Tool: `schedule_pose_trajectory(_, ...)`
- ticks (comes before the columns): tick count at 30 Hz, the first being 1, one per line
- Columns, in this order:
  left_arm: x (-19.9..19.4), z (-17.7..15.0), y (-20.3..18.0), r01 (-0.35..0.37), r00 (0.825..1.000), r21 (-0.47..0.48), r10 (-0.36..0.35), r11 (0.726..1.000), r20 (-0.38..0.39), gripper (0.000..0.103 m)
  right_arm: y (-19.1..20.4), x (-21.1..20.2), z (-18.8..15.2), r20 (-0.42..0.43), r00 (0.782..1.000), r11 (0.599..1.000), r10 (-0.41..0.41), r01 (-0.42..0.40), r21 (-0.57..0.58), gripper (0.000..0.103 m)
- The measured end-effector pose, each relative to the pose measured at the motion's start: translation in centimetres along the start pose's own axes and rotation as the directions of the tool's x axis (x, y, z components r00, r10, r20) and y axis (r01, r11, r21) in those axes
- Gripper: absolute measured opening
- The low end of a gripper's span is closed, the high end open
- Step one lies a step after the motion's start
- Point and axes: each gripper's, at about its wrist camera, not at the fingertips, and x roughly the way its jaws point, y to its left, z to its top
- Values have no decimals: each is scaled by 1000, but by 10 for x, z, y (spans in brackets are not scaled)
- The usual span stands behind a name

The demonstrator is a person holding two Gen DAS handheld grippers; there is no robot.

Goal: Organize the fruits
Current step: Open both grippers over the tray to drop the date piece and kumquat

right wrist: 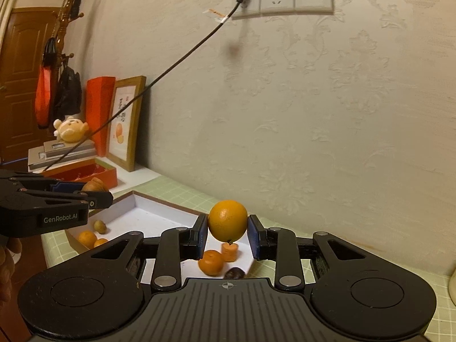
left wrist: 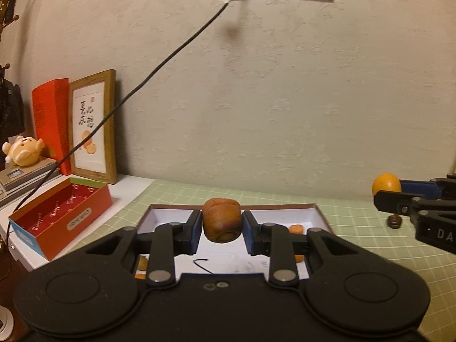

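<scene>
**Both grippers loaded, hovering over tray**

Left gripper (left wrist: 222, 228) clamped on a brown wrinkled fruit (left wrist: 221, 219), held clear above the tray (left wrist: 316, 213). Right gripper (right wrist: 227, 235) clamped on an orange (right wrist: 227, 224), also off the surface, over the tray's near corner.

Risks, as judged from here:
- Orange round and smooth, pinched only at its sides; could roll out of the pads on a jerk or tilt, then bounce off the tray or onto the mat (left wrist: 356, 222).
- Brown fruit looks soft and creased; too hard a squeeze could crush it, a loose one could let it slip.
- Grippers close side by side over one tray; simultaneous lowering could knock them together.
- Dropping from height onto pieces below could scatter them over the low rim.

Containers:
- Tray, below and ahead of both grippers: a mandarin (right wrist: 210, 262), a carrot chunk (right wrist: 229, 251) and a dark nut (right wrist: 234, 273) under the right gripper; two more small oranges (right wrist: 90, 239) and a small greenish fruit (right wrist: 100, 226) under the left one.
- Red box (left wrist: 61, 216), left of the left gripper: open, contents not discernible.
- Another dark nut (left wrist: 394, 221) loose on the mat, under the right gripper.
</scene>
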Motion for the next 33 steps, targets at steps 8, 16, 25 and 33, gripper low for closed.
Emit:
schedule_pose_trajectory(8, 18, 3, 25, -52, 999, -22, 52, 998, -13, 20, 5, 30, 4, -9, 1000, 1000, 6, -6, -19, 30)
schedule_pose_trajectory(16, 42, 6, 42, -86, 996, -39, 85, 996, -26, 20, 1, 60, 5, -30, 1000, 1000, 0, 0, -15, 30)
schedule_pose_trajectory(25, 72, 3, 52, -102, 993, -39, 99, 994, -61, 20, -8, 92, 6, -59, 998, 1000, 3, -3, -1, 30)
schedule_pose_trajectory(33, 97, 0, 62, -120, 988, -60, 114, 991, -100, 20, -15, 122, 5, -87, 996, 1000, 16, -14, 18, 30)
